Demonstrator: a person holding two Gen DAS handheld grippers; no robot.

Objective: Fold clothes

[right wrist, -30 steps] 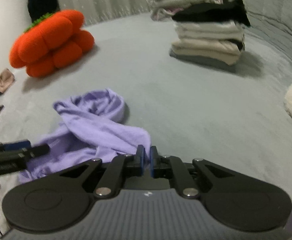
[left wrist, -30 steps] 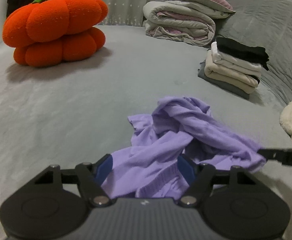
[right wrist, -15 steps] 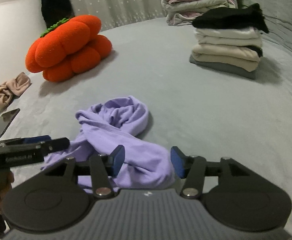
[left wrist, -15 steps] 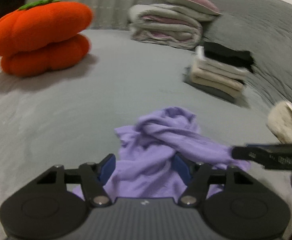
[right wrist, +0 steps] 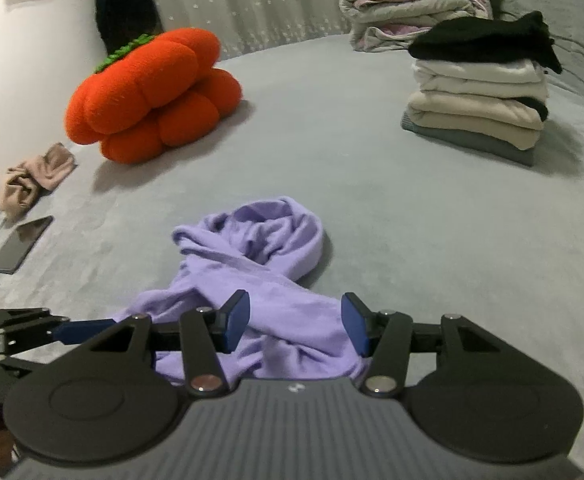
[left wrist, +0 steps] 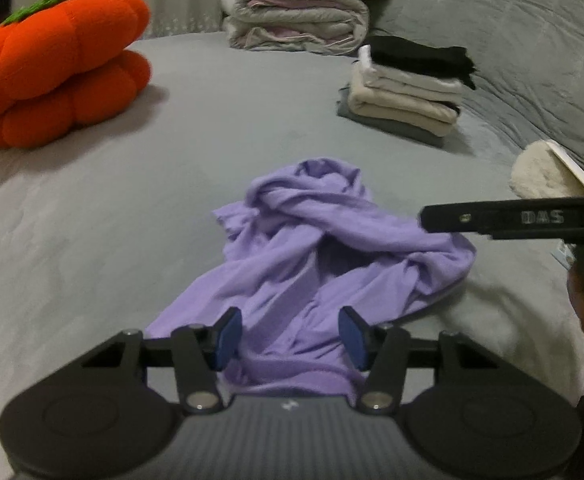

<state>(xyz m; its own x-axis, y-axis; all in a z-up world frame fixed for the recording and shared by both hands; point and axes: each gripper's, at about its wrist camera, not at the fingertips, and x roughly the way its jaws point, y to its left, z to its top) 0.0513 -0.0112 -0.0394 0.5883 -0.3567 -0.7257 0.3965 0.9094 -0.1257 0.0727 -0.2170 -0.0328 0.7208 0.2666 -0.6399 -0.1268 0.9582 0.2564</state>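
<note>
While the grey bed (right wrist: 371, 184) fills both views, a rolled quilt (left wrist: 295, 16) lies at its far end, with an orange pumpkin cushion (right wrist: 152, 96) off to the left. A stack (right wrist: 479, 92) of folded clothes, black on top, then white and beige, sits at the far right, well apart from the cushion. Nearer, in the middle of the bed, lies the lilac garment (left wrist: 315, 248), crumpled and twisted, not yet folded; it stretches from a bunched loop at the far side back under both tools.

At the bed's left edge, the right view shows a beige cloth (right wrist: 32, 180) and, just in front of it, a dark phone (right wrist: 20, 244) lying flat.

Left gripper (left wrist: 288, 338): its jaws are closing, blue pads either side of a fold of the garment, a gap showing at each pad, so nothing is clamped. Right gripper (right wrist: 295, 326): jaws parted, garment lying between them, pads clear of the cloth; released. In the left view, one finger of the right gripper reaches in from the right, over the garment's edge.
</note>
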